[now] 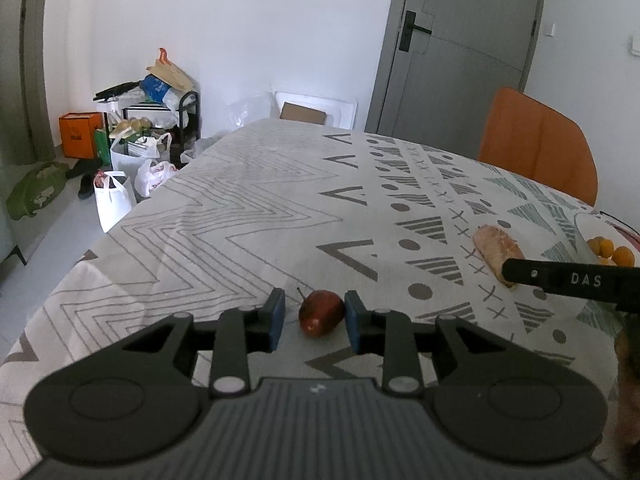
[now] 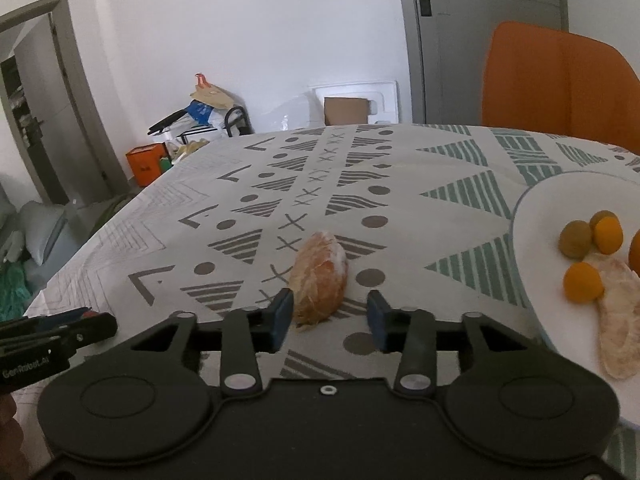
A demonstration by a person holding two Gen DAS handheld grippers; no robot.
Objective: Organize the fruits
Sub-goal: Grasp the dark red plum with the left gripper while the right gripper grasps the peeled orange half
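Observation:
A small dark red fruit (image 1: 320, 312) with a stem lies on the patterned tablecloth (image 1: 240, 208) between the pads of my left gripper (image 1: 315, 308). The right pad is at its side and a gap shows at the left pad, so the gripper is open. A peeled orange citrus segment (image 2: 320, 276) lies between the pads of my right gripper (image 2: 331, 304), which is also open: the left pad is at the segment and the right pad stands clear. To the right, a white plate (image 2: 536, 216) holds small orange fruits (image 2: 583, 282), a greenish one (image 2: 576, 239) and another peeled segment (image 2: 618, 328).
An orange chair (image 2: 560, 80) stands behind the table at the far right, in front of a grey door (image 1: 460, 48). The table's left edge (image 1: 120, 232) drops to a floor with bags and boxes (image 1: 132, 140). The two grippers are side by side, close together.

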